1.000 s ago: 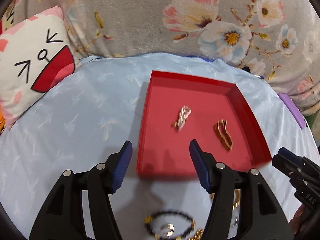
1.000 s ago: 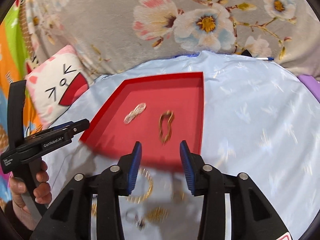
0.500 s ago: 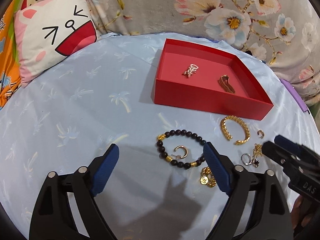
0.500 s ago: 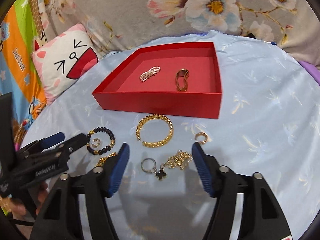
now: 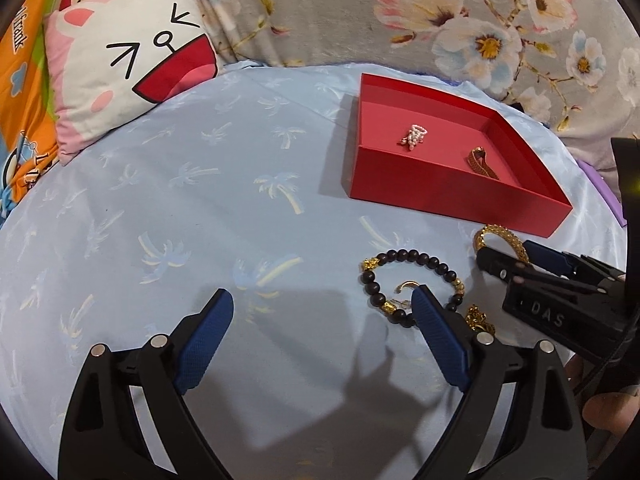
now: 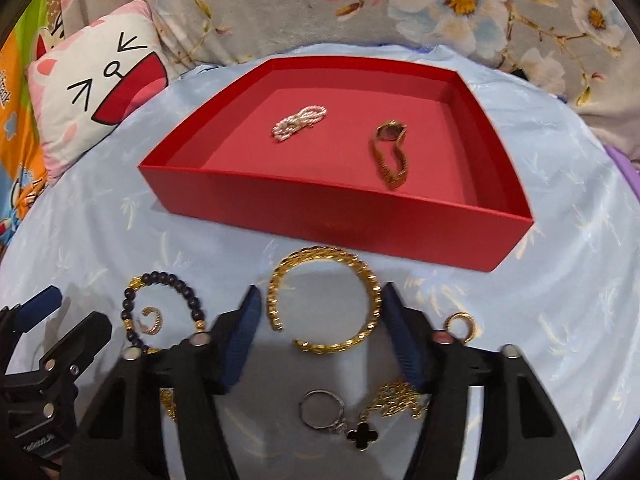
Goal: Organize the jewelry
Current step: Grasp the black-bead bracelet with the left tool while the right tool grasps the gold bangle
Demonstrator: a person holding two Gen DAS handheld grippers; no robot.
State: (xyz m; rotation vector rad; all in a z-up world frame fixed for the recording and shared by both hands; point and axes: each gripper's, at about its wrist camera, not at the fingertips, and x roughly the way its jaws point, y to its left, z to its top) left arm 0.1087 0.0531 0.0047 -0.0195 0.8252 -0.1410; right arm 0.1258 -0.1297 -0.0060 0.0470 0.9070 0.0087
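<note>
**Two pieces in the red box, the rest loose in front of it**

The red box [image 6: 320, 216] sits on a pale blue palm-print cloth [image 5: 180, 208] and holds two pieces: a pearl strand [image 6: 299, 122] folded on itself at about 10 o'clock on its floor, and a gold watch [image 6: 390, 156] toward 3 o'clock. Outside, at the box's 6 o'clock, one open gold bangle [image 6: 324, 300] lies flat on the cloth. The right gripper [image 6: 320, 320] has its jaws spread wide, one on each side of the bangle, just beside it; contact cannot be told. At the bangle's 9 o'clock is one black bead bracelet [image 6: 168, 304] with one small gold ring [image 6: 152, 320] inside its loop. At 3 o'clock lies a second small gold ring [image 6: 460, 326]. Toward 6 o'clock sit one silver ring [image 6: 320, 410], one black clover charm [image 6: 362, 434] and one bunched gold chain [image 6: 396, 402].

The left gripper [image 5: 320, 316] has its jaws wide apart and holds nothing. One cat-face pillow [image 5: 128, 72] leans at 10 o'clock against a floral blanket [image 5: 460, 20].
</note>
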